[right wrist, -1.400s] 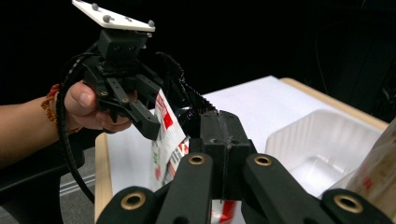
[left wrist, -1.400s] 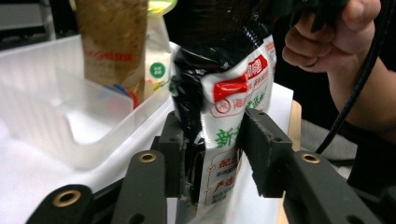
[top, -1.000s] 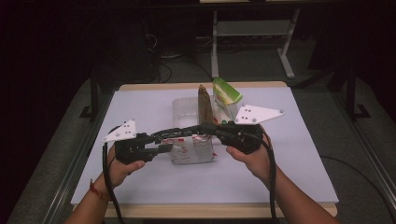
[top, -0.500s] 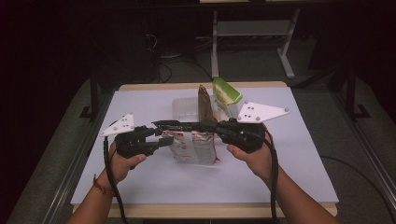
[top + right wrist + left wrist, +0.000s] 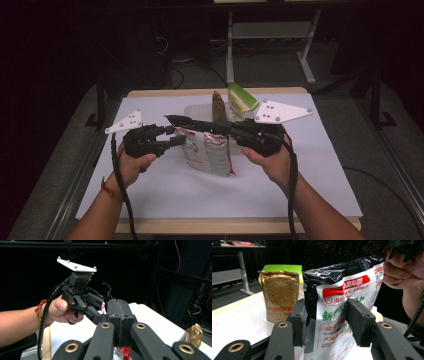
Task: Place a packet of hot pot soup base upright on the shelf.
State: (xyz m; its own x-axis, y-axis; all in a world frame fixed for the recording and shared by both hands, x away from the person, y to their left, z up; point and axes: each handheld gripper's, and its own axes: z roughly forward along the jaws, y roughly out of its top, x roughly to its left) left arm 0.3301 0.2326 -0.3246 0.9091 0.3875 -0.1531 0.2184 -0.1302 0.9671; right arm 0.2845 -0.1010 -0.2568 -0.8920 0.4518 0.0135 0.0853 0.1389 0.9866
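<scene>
A: What has the left gripper (image 5: 325,322) got?
B: Its jaws pinch the side of the snack bag (image 5: 207,150), held up off the white worktop (image 5: 200,195).
A: And the right gripper (image 5: 120,322)?
B: Jaws pressed together on the bag's top edge.
A: Farther back?
B: A gold pouch (image 5: 279,298) standing upright, a green packet (image 5: 241,98) behind it.

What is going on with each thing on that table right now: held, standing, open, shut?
Snack bag: lifted off the table, sealed, held by both grippers.
Left gripper: shut on the snack bag's side.
Right gripper: shut on the snack bag's top edge.
Brown pouch: standing upright, sealed, in the clear bin.
Green packet: leaning, in the same bin.
Clear bin: resting on the table, open-topped.
</scene>
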